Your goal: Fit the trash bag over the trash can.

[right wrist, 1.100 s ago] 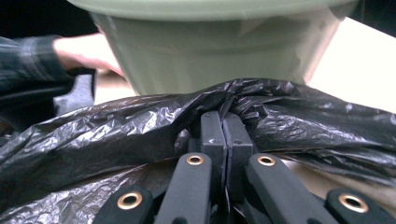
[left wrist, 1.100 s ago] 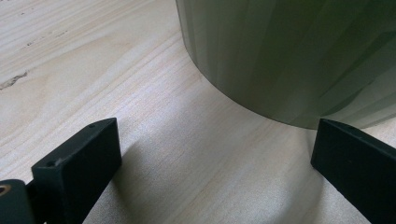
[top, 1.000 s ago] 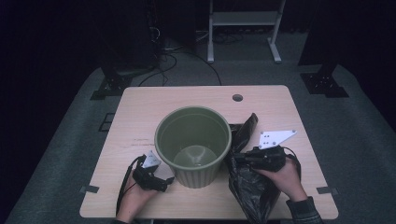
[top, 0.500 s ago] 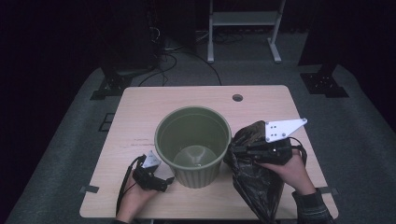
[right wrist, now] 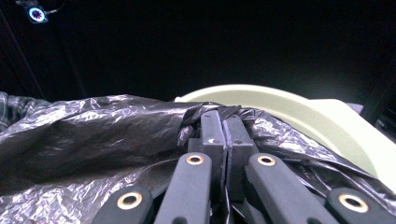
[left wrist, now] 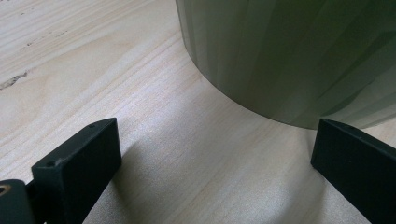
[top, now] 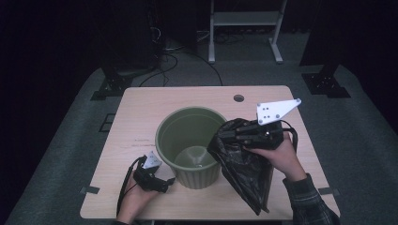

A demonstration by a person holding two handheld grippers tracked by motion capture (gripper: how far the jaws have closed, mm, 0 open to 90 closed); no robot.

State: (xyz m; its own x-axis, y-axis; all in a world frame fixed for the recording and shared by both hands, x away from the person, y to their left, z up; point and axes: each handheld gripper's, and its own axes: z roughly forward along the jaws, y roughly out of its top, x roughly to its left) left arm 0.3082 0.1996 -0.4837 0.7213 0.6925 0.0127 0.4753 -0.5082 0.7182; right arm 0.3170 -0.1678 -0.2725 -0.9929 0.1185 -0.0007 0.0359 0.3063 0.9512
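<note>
Wooden table [top: 141, 117], green bin [top: 190, 145] standing on it

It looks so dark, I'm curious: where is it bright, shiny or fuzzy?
High view: lit pale wooden table, black surroundings. Left gripper view: blurred ribbed green plastic bin, soft shadow beneath. Right gripper view: glints on the crinkly black plastic bag; black background, one small ring light.

A pale wooden counter [top: 155, 112] with a round cable hole [top: 238, 98] stands on grey carpet [top: 70, 154]. Behind it the room is dark; a white metal stand [top: 244, 18] and loose cables [top: 183, 58] lie on the floor.
</note>
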